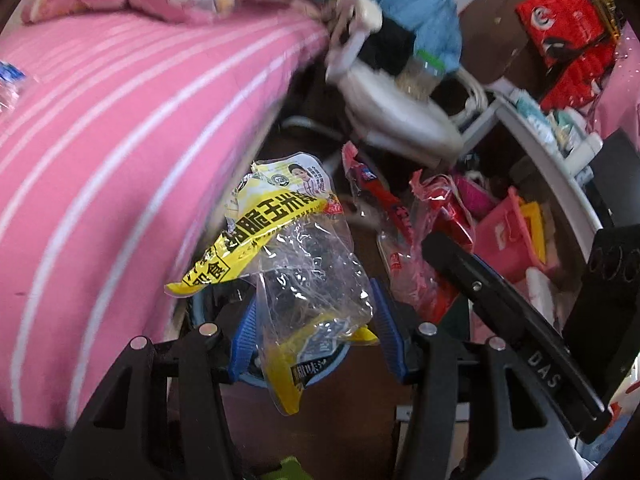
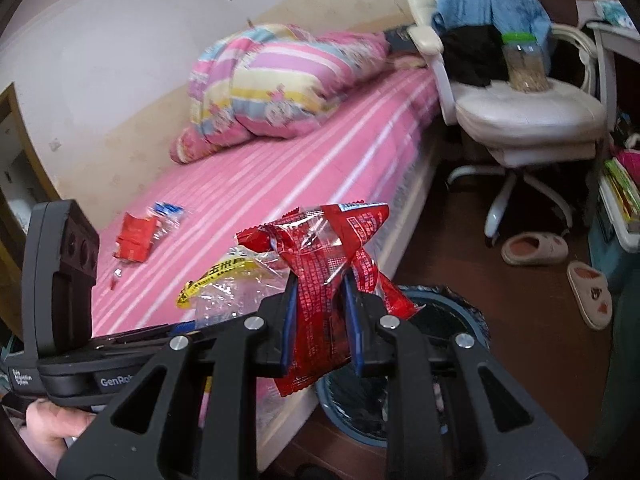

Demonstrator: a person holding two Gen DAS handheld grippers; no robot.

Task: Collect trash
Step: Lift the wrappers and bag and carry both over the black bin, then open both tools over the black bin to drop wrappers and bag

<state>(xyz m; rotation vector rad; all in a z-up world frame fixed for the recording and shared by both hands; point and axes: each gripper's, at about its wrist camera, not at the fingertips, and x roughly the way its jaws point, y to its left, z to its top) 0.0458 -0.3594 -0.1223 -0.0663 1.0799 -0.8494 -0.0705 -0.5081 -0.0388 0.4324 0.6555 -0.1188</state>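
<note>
Beside the pink striped bed's [image 2: 280,168] long edge, left gripper [image 1: 316,320] jaws grip a yellow-and-clear snack wrapper [image 1: 280,240]; right gripper [image 2: 320,320] jaws clamp a red wrapper [image 2: 324,264] above a round bin [image 2: 440,320].

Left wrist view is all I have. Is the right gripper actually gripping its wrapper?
Observer: Yes, the right gripper is shut on a crumpled red wrapper.
Operator: Any trash on the bed?
Observer: A red packet and a clear, blue-printed wrapper lie on the bed.
Operator: Anything on the floor by the chair?
Observer: Two slippers lie near the white chair.
</note>
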